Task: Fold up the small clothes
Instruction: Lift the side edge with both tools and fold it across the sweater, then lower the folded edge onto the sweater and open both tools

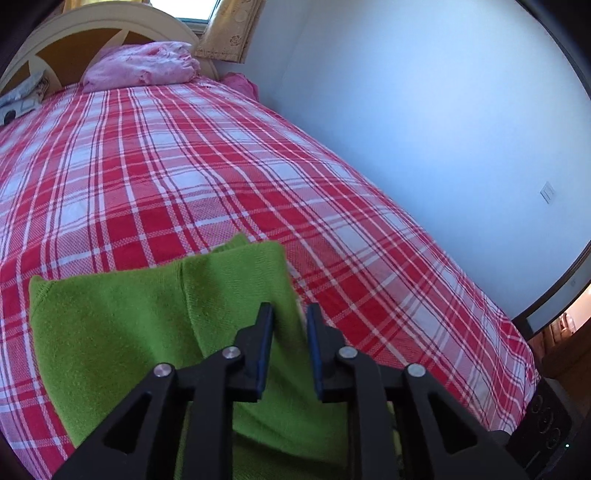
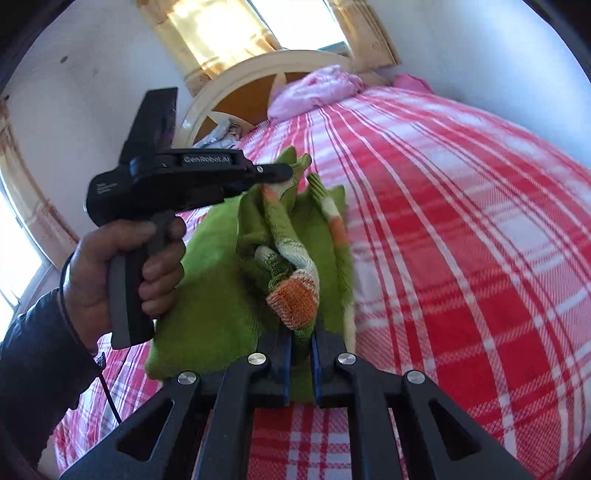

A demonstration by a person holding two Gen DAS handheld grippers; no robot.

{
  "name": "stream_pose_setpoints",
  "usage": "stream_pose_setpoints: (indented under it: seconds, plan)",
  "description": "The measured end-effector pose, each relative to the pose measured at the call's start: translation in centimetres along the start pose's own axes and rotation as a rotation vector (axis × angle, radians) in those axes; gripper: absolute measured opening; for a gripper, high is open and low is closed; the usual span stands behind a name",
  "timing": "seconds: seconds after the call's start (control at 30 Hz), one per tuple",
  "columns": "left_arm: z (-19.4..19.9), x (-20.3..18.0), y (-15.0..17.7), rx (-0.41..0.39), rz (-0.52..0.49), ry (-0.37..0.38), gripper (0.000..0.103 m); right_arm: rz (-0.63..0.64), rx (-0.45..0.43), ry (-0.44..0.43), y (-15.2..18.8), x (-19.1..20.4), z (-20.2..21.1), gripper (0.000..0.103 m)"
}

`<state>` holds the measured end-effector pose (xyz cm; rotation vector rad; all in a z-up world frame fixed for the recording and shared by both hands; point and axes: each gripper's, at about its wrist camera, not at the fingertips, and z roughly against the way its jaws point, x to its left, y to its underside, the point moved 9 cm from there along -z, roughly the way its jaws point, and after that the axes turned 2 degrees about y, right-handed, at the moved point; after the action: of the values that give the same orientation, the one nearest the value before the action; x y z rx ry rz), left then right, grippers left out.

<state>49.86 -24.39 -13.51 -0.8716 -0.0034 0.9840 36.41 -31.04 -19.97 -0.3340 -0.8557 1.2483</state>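
Bright window (image 2: 221,33) daylight, fisheye-warped edges, slight blur.

The bed's cover (image 1: 207,158) is a plaid of red and white squares crossed by thin pale and dark lines. The knitted garment (image 1: 129,325) is bright grass green; its cuffs (image 2: 295,299), toward 6 o'clock in the right wrist view, carry orange and white bands. Toward 12 o'clock lies a pale pink pillow (image 1: 144,66) against a cream and ochre headboard (image 1: 70,40). The wall (image 1: 424,110) is bluish white, the curtain (image 1: 229,29) yellow with a flower pattern. Both grippers (image 1: 289,321) (image 2: 301,345) are black with blue pads.
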Motion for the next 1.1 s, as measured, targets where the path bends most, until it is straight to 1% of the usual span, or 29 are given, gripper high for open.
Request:
stream_pose_setpoints:
  seconds: [0.03,0.1,0.17,0.23,0.27,0.3,0.33,0.37,0.43,0.5,0.57,0.63,0.7,0.73,0.77,0.8,0.83,0.87,0.9,0.93,1.03,1.1]
  plan:
    - [0.4,-0.4,0.1,-0.007,-0.016,0.01,0.022,-0.004,0.005,0.003,0.3,-0.3,-0.1,0.008]
    - [1.6,-0.8,0.5,-0.024,-0.066,-0.014,0.028,-0.01,0.013,0.002,0.7,-0.5,-0.2,0.008]
    - [3.1,-0.7,1.3,-0.045,-0.097,-0.043,0.043,-0.01,0.014,-0.001,0.7,-0.5,-0.2,0.008]
    - [4.7,-0.1,2.6,-0.067,-0.1,-0.072,0.053,-0.003,0.012,0.005,0.7,-0.5,0.0,0.009]
    - [5.6,0.3,3.7,-0.079,-0.107,-0.094,0.053,-0.009,0.006,0.001,0.6,-0.7,0.2,0.01]
    - [6.6,0.8,4.8,-0.095,-0.117,-0.116,0.053,-0.017,0.003,0.018,0.6,-1.0,0.5,0.012]
    - [7.2,1.2,5.5,-0.105,-0.126,-0.141,0.057,-0.011,-0.015,0.063,0.4,-1.5,1.0,0.019]
    - [8.0,1.9,6.5,-0.124,-0.135,-0.186,0.062,0.003,-0.05,0.099,0.1,-1.7,1.8,0.031]
    - [9.1,2.9,8.1,-0.157,-0.137,-0.228,0.067,0.032,-0.134,0.145,-1.1,-1.4,3.4,0.042]
    - [9.1,4.0,9.6,-0.149,-0.094,-0.23,0.071,0.058,-0.165,0.121,-2.4,0.0,3.8,0.043]
    - [8.2,4.8,10.5,-0.116,-0.05,-0.224,0.071,0.093,-0.151,0.067,-3.7,2.1,2.9,0.043]
    - [7.8,5.2,11.0,-0.119,-0.032,-0.232,0.072,0.127,-0.139,0.013,-4.6,4.0,1.6,0.043]
    - [7.4,5.6,11.2,-0.123,-0.011,-0.228,0.075,0.117,-0.079,-0.069,-5.1,5.3,-0.4,0.043]
    - [7.3,5.8,11.3,-0.127,-0.001,-0.224,0.076,0.101,-0.038,-0.095,-5.1,5.3,-1.4,0.043]
    - [7.3,6.0,11.3,-0.132,0.012,-0.209,0.079,0.085,0.007,-0.092,-4.9,4.8,-2.7,0.043]
    - [7.4,6.2,11.6,-0.134,0.021,-0.198,0.081,0.072,0.041,-0.027,-4.6,3.4,-3.9,0.043]
    - [7.5,6.4,11.9,-0.13,0.031,-0.182,0.087,0.052,0.064,0.033,-4.3,2.0,-4.7,0.042]
    - [7.4,6.6,12.2,-0.127,0.04,-0.175,0.091,0.027,0.068,0.036,-4.1,1.1,-4.9,0.042]
    - [7.3,6.7,12.4,-0.128,0.044,-0.18,0.091,0.016,0.058,0.028,-4.1,0.6,-4.7,0.042]
    - [7.3,6.7,12.4,-0.129,0.041,-0.188,0.092,0.021,0.056,0.039,-4.0,0.4,-4.5,0.042]
    - [7.0,6.7,12.6,-0.117,0.034,-0.23,0.099,0.077,0.064,0.094,-4.0,1.0,-3.8,0.043]
    - [6.8,7.0,12.9,-0.103,0.051,-0.221,0.101,0.123,0.03,0.105,-5.1,2.3,-3.0,0.043]
